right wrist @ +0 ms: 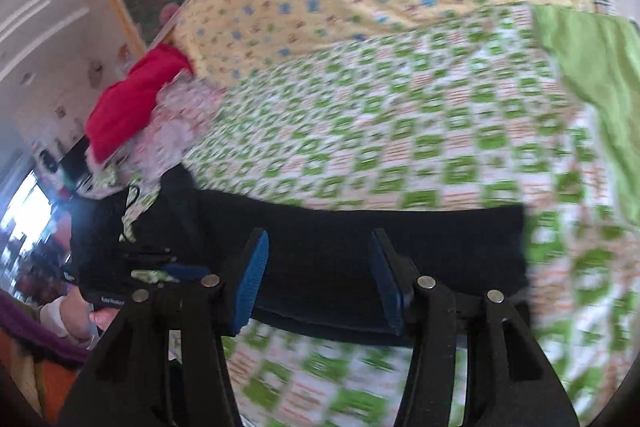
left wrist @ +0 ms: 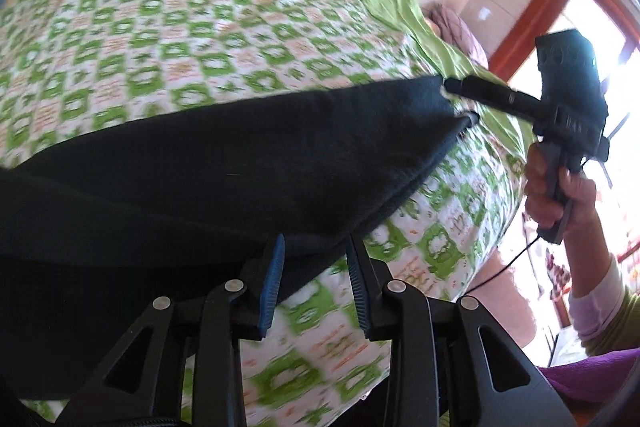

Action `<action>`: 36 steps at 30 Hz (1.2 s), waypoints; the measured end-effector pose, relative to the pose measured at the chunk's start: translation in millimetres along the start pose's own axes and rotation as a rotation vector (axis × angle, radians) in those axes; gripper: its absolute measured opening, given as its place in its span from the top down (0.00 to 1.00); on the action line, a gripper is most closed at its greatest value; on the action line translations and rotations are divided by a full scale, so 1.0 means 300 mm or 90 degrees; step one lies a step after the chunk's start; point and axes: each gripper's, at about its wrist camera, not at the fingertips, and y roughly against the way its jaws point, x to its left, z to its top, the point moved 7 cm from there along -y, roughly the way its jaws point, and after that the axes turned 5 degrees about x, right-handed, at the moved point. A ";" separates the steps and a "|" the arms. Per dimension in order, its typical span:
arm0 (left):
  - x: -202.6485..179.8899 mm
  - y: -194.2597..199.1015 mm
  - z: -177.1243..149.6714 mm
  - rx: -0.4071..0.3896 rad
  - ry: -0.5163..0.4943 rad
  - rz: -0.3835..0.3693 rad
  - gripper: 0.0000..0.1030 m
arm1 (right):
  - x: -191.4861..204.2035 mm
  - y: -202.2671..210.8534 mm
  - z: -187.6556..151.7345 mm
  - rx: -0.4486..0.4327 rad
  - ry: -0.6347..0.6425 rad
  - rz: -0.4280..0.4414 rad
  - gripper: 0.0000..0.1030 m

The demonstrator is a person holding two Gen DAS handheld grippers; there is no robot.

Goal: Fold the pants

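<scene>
Lying folded on the green-checked bedspread (left wrist: 224, 39), the black pants (left wrist: 224, 163) rest flat. Both grippers — left gripper (left wrist: 316, 259), right gripper (right wrist: 318, 267) — stand released, gripping nothing.

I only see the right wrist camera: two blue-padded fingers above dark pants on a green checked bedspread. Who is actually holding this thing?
Observer: The left wrist view shows a person's hand wrapped around the handle of the right gripper.
Operator: Where on the pants is it?
Observer: At the far end of the pants. Its jaws stand apart on either side of that corner and are not pinching it.
Operator: And the other gripper?
Observer: The left gripper is open too. It is at the near edge of the pants, with bedspread showing between its fingers.
</scene>
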 end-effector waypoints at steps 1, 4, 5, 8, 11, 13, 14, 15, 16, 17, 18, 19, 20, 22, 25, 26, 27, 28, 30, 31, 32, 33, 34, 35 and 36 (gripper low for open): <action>0.019 0.016 -0.002 -0.006 0.008 0.005 0.68 | 0.015 -0.019 0.002 0.004 0.004 0.007 0.48; 0.097 0.075 -0.012 -0.027 0.043 0.019 0.68 | 0.079 -0.098 0.010 0.023 0.014 0.039 0.48; 0.131 0.101 -0.019 -0.036 0.057 0.026 0.68 | 0.107 -0.129 0.014 0.030 0.019 0.050 0.48; 0.227 0.171 -0.036 -0.060 0.095 0.045 0.65 | 0.163 -0.190 0.016 0.049 0.027 0.072 0.48; 0.333 0.242 -0.054 -0.080 0.135 0.064 0.64 | 0.221 -0.244 0.018 0.065 0.036 0.097 0.48; 0.397 0.281 -0.068 -0.091 0.159 0.074 0.64 | 0.254 -0.276 0.021 0.074 0.043 0.109 0.48; 0.432 0.305 -0.077 -0.098 0.172 0.082 0.64 | 0.276 -0.298 0.023 0.080 0.049 0.117 0.48; 0.460 0.323 -0.082 -0.103 0.181 0.089 0.64 | 0.294 -0.314 0.024 0.085 0.054 0.121 0.48; 0.491 0.346 -0.089 -0.109 0.189 0.096 0.64 | 0.308 -0.331 0.025 0.089 0.058 0.126 0.48; 0.518 0.369 -0.099 -0.115 0.198 0.104 0.64 | 0.320 -0.346 0.028 0.093 0.060 0.129 0.48; 0.542 0.385 -0.103 -0.120 0.205 0.110 0.64 | 0.332 -0.357 0.029 0.096 0.061 0.133 0.48; 0.563 0.403 -0.107 -0.125 0.212 0.116 0.64 | 0.346 -0.373 0.031 0.100 0.063 0.138 0.48; 0.583 0.420 -0.114 -0.130 0.219 0.122 0.64 | 0.362 -0.390 0.033 0.105 0.065 0.143 0.48; 0.612 0.446 -0.123 -0.137 0.229 0.134 0.64 | 0.388 -0.421 0.034 0.115 0.071 0.149 0.48; 0.655 0.481 -0.132 -0.149 0.241 0.151 0.63 | 0.420 -0.452 0.035 0.125 0.078 0.159 0.48; 0.670 0.494 -0.136 -0.153 0.246 0.156 0.62 | 0.433 -0.463 0.035 0.129 0.082 0.162 0.48; 0.686 0.505 -0.137 -0.156 0.250 0.160 0.62 | 0.444 -0.475 0.037 0.132 0.085 0.164 0.48; 0.701 0.513 -0.137 -0.159 0.253 0.163 0.62 | 0.457 -0.489 0.039 0.136 0.089 0.168 0.48; 0.730 0.533 -0.140 -0.161 0.258 0.171 0.62 | 0.473 -0.507 0.042 0.142 0.092 0.173 0.48; 0.741 0.541 -0.139 -0.162 0.258 0.176 0.62 | 0.477 -0.514 0.044 0.144 0.092 0.175 0.48; 0.755 0.552 -0.140 -0.163 0.259 0.180 0.61 | 0.487 -0.528 0.046 0.148 0.094 0.177 0.48; 0.766 0.561 -0.140 -0.165 0.259 0.183 0.60 | 0.494 -0.538 0.047 0.151 0.095 0.179 0.48; 0.780 0.571 -0.136 -0.166 0.259 0.187 0.59 | 0.502 -0.548 0.050 0.153 0.095 0.181 0.48; 0.791 0.580 -0.136 -0.166 0.259 0.191 0.56 | 0.511 -0.561 0.052 0.155 0.096 0.183 0.48; 0.804 0.587 -0.133 -0.166 0.259 0.194 0.55 | 0.519 -0.571 0.054 0.158 0.096 0.186 0.48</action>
